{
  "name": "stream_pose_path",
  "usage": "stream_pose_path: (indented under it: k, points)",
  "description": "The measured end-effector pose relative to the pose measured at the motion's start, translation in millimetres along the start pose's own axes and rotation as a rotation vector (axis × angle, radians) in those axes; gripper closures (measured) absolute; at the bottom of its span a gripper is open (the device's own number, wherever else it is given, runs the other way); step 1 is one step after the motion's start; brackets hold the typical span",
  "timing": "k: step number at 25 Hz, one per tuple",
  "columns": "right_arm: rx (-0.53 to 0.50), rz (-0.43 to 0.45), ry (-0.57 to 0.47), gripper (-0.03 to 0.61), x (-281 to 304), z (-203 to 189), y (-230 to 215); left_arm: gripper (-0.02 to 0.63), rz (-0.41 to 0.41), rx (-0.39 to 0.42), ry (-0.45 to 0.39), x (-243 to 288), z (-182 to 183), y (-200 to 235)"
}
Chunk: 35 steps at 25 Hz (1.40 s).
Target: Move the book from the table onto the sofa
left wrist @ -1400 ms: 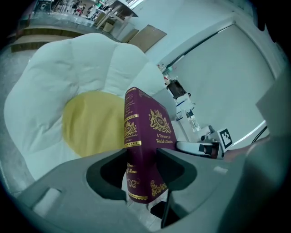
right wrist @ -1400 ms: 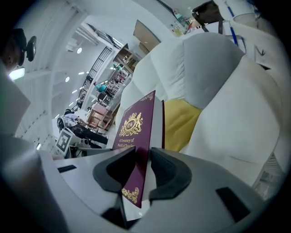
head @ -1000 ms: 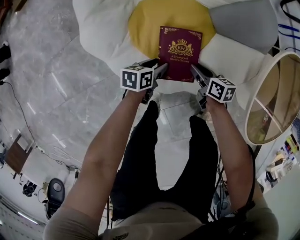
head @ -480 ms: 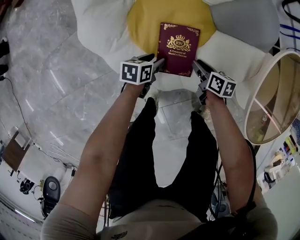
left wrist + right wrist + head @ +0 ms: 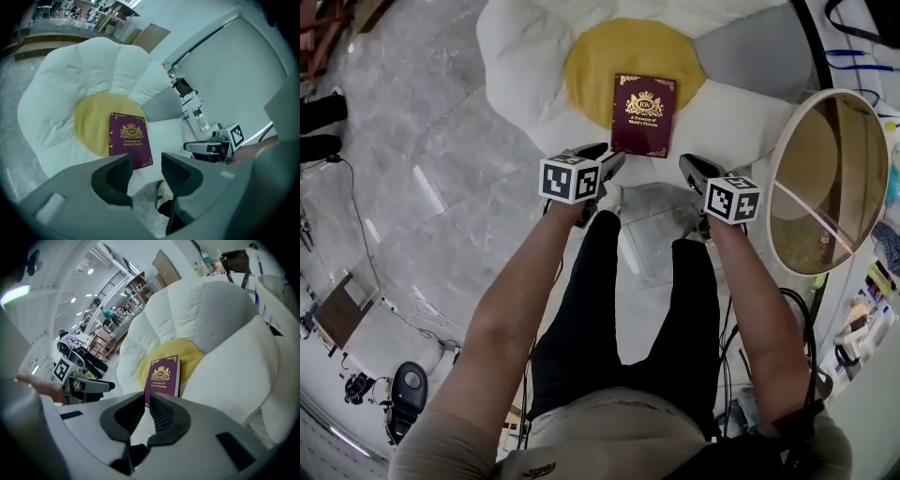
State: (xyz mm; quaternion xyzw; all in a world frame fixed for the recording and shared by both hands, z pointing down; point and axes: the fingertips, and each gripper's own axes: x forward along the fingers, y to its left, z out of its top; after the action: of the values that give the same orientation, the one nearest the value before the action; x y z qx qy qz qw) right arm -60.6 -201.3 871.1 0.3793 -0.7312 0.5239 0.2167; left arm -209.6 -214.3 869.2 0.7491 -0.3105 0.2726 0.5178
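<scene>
One maroon book (image 5: 643, 114). One flower-shaped sofa (image 5: 525, 56), with one yellow centre cushion (image 5: 591, 56) and one grey petal (image 5: 750, 52). One round table (image 5: 828, 178). Two grippers: the left gripper (image 5: 607, 161) and the right gripper (image 5: 688, 167), whose jaws are closing on nothing. Two marker cubes (image 5: 570, 178), one per gripper. Two forearms (image 5: 516, 309).

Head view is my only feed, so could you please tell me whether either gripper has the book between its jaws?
Observer: No. The left gripper view shows its jaws apart with nothing between them; the book lies beyond them on the sofa's yellow centre.
Operator: Thank you. And the right one?
Observer: The right gripper is empty as well. In its own view the jaws are closing, with only a narrow gap left and nothing in it.
</scene>
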Motion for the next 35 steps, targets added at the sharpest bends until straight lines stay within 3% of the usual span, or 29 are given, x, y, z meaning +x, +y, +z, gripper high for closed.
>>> stream_pose_path:
  k: [5,10,14,21,27,32,35]
  points:
    - [-0.04,0.032,0.041,0.563,-52,0,41,0.431,-0.039,0.016,-0.018,-46,3,-56]
    - [-0.096,0.145,0.02,0.565,-117,7,99,0.56,-0.056,0.025,-0.075,-102,11,-103]
    - [-0.168,0.161,0.038,0.565,-173,5,126,0.604,-0.056,-0.023,-0.118,-146,16,-151]
    - [-0.22,0.195,0.001,0.565,-271,12,175,0.606,-0.129,0.053,-0.183,-218,33,-266]
    - [-0.287,0.258,-0.063,0.566,-346,23,222,0.606,-0.189,0.172,-0.237,-275,39,-356]
    - [-0.338,0.298,-0.13,0.566,-411,38,255,0.606,-0.197,0.307,-0.254,-310,44,-420]
    - [-0.373,0.311,-0.139,0.566,-439,41,267,0.606,-0.2,0.328,-0.274,-326,40,-447]
